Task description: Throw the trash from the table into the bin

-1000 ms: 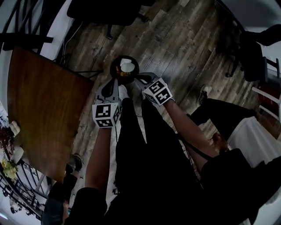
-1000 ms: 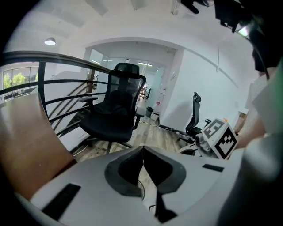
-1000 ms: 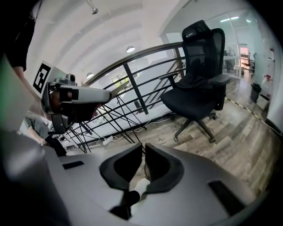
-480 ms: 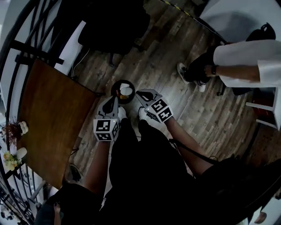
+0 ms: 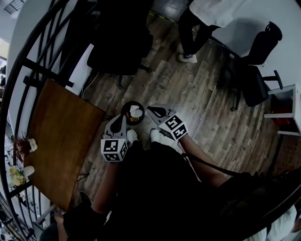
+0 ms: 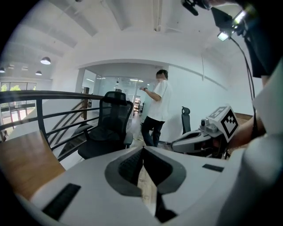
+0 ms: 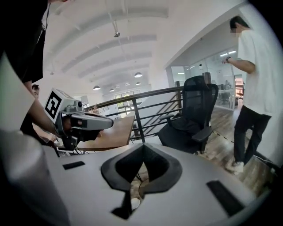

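Observation:
The black round bin (image 5: 132, 113) stands on the wooden floor beside the table's corner, with a white cup and other trash lying inside it. Both grippers hang above and just this side of the bin, held side by side. My left gripper (image 5: 124, 117) has its jaws touching at the tips (image 6: 142, 151), and nothing sits between them. My right gripper (image 5: 150, 108) is likewise shut and empty (image 7: 143, 146). In the left gripper view the right gripper (image 6: 199, 139) shows at the right. The right gripper view has the left gripper (image 7: 84, 121) at its left.
The brown table (image 5: 61, 136) stands left of the bin, with small items at its far left edge. A black office chair (image 5: 120, 44) stands beyond the bin by a dark railing (image 6: 53, 95). A person in a white shirt (image 5: 211, 14) stands further off. Another chair (image 5: 256, 70) is at right.
Both grippers have risen away from the bin, still shut and empty. The head view has lifted, so the bin looks smaller and the standing person sits nearer the top edge.

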The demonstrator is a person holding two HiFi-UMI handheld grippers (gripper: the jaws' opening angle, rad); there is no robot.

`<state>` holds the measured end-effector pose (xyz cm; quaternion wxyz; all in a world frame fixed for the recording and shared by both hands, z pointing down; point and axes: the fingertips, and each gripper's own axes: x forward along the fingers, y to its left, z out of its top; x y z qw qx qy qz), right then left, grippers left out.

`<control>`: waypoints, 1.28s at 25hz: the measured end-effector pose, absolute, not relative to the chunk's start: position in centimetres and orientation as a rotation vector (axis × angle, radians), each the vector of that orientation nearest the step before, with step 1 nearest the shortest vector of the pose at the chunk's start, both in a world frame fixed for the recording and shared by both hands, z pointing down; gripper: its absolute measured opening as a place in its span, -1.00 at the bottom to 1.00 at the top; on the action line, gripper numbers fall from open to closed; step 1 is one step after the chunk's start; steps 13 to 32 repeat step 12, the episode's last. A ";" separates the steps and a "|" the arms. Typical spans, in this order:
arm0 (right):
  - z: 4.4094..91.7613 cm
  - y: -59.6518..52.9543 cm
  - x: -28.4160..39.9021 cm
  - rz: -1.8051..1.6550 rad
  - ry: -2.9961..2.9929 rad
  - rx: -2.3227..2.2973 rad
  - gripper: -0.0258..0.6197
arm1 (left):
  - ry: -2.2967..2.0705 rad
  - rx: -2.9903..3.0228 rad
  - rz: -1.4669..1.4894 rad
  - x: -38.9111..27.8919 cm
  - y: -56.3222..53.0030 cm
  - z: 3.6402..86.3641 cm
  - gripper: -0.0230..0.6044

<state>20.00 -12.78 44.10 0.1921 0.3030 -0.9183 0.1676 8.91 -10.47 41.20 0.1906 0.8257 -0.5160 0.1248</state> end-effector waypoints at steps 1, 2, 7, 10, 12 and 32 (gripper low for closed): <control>43.9 -12.6 20.1 0.470 -2.579 0.855 -0.88 | -1.451 2.321 0.348 9.0 -10.2 41.0 -0.89; 43.9 -12.4 20.2 0.467 -2.579 0.856 -0.88 | -1.453 2.323 0.346 8.9 -10.1 40.9 -0.89; 43.2 -12.5 19.9 0.434 -2.583 0.873 -0.88 | -1.469 2.340 0.328 7.8 -10.3 40.4 -0.89; 42.7 -12.1 19.9 0.433 -2.579 0.907 -0.88 | -1.453 2.355 0.322 7.3 -10.0 40.3 -0.89; 42.3 -11.8 19.9 0.432 -2.574 0.931 -0.88 | -1.437 2.368 0.320 7.0 -9.9 40.1 -0.89; 42.3 -11.8 19.9 0.432 -2.574 0.931 -0.88 | -1.437 2.368 0.320 7.0 -9.9 40.1 -0.89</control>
